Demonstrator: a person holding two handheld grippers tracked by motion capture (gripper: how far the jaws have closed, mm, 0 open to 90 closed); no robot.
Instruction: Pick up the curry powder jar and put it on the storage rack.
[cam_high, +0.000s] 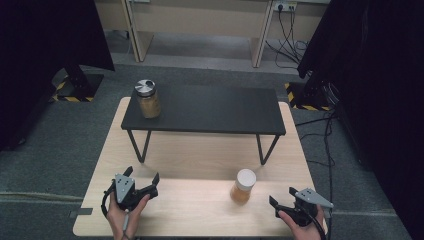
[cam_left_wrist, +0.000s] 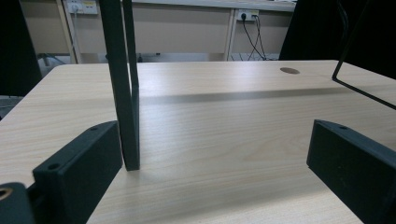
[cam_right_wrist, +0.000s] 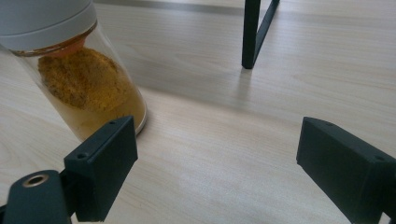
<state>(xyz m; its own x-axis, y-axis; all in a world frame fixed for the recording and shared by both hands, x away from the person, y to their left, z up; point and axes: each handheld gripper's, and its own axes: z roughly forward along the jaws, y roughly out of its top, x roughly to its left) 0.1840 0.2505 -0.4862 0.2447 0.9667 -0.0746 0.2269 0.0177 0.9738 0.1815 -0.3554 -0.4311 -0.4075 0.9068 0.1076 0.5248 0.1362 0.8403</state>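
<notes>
Left gripper (cam_high: 142, 176): held low over the near left part of the table (cam_high: 200, 212), jaws spread wide with nothing between them; in the left gripper view bare wood lies between the jaws and the shelf's left leg (cam_left_wrist: 123, 88) stands just past the left jaw.
Steel-lid jar (cam_high: 148, 99): upright on the left end of the black shelf (cam_high: 210, 110), close to its left edge, well apart from both grippers.
Shelf: stands on thin legs across the back half of the table; open wood runs under it and in front of it.
White-lid jar (cam_high: 243, 186): upright on the near right part of the table, holding orange powder, ahead and left of the right gripper, near but not touching.
Right gripper (cam_high: 281, 196): at the near right corner, jaws released and wide, empty; in the right gripper view the jar (cam_right_wrist: 79, 70) sits just beyond the left jaw, outside the gap.
Room: clear wood between the grippers; table's right edge close beside the right hand (cam_high: 305, 231).
</notes>
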